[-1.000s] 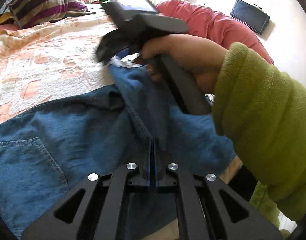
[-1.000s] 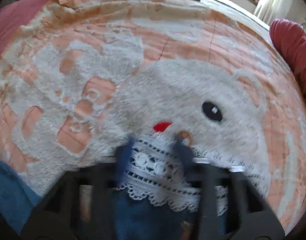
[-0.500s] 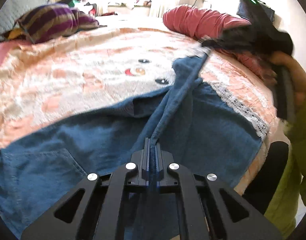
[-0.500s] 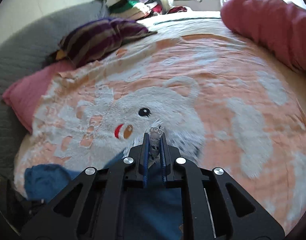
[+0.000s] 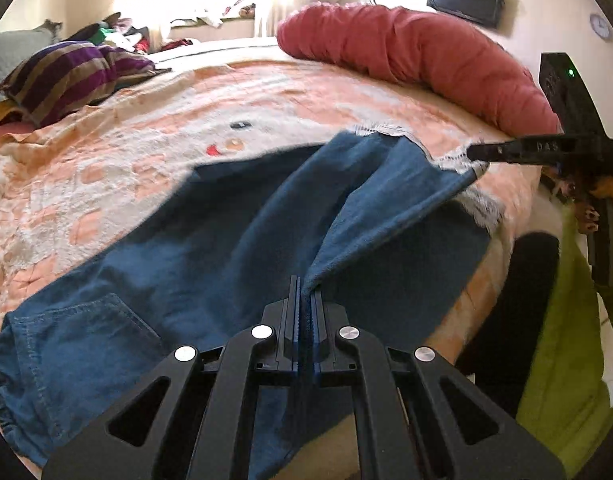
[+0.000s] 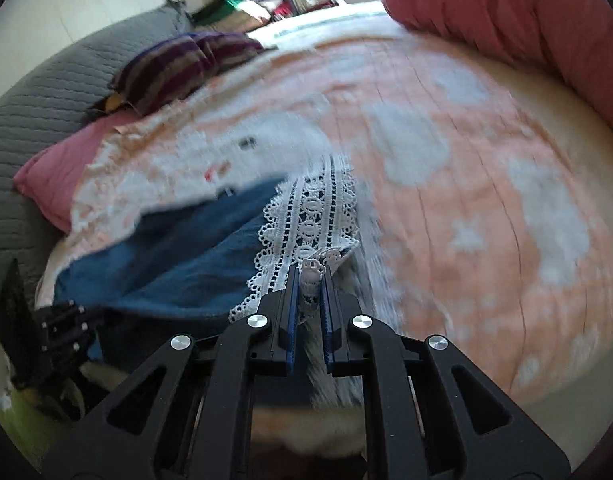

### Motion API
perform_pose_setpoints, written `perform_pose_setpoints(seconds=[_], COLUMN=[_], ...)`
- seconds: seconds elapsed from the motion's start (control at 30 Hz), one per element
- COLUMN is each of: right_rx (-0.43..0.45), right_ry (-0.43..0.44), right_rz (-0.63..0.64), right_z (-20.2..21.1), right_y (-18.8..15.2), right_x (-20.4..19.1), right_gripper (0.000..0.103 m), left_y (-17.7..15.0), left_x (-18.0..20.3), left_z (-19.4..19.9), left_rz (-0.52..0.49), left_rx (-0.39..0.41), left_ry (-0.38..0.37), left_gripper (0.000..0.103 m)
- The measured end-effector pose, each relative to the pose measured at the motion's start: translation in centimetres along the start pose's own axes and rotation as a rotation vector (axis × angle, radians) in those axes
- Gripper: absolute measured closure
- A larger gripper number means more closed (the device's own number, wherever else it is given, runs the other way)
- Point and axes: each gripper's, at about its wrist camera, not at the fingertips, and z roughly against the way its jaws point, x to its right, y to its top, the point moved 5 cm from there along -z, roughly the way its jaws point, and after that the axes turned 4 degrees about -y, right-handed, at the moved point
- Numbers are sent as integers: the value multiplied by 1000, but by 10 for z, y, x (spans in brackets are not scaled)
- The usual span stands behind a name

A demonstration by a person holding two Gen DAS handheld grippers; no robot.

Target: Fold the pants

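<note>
Blue denim pants [image 5: 178, 264] with a white lace hem [image 6: 310, 216] lie across the peach bedspread [image 5: 106, 148]. My left gripper [image 5: 304, 284] is shut on a fold of the upper leg's denim and lifts it off the bed. My right gripper [image 6: 310, 276] is shut on the lace hem and holds it up; it also shows in the left wrist view [image 5: 482, 154] at the right, pulling the leg taut. The waist and back pocket [image 5: 78, 336] lie flat at the lower left. The left gripper shows in the right wrist view [image 6: 62, 320] at the lower left.
A rolled red blanket [image 5: 418, 52] lies along the far right of the bed. A striped purple pillow [image 5: 70, 72] and a pink pillow [image 6: 62, 160] sit at the head. The bed's near edge [image 5: 494, 280] is at the right, by my green-sleeved arm [image 5: 562, 360].
My right gripper has carried the lace hem to the right and back toward the bed's edge, spreading the leg out. My left gripper keeps its hold on the denim fold.
</note>
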Motion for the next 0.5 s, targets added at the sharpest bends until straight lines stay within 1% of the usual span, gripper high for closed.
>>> perform_pose_setpoints(seconds=[0.07, 0.17, 0.23, 0.33, 0.5], right_rx=[-13, 2, 17, 18, 5], right_ry=[-13, -27, -49, -112, -152], right_rz=[-30, -42, -41, -12, 9], right_z=[1, 8, 13, 12, 5], right_y=[-16, -30, -36, -40, -43], right_x=[9, 16, 21, 25, 27], right_gripper=[98, 98, 98, 98, 97], left_y=[-3, -6, -9, -13, -22], left_x=[5, 15, 19, 26, 33], left_z=[-1, -1, -3, -9, -18], left_rz=[-15, -44, -65, -83, -101], left_rx=[-8, -20, -28, -52, -91], left_ry=[-8, -17, -22, -31, -18], left_gripper=[99, 99, 96, 96, 96])
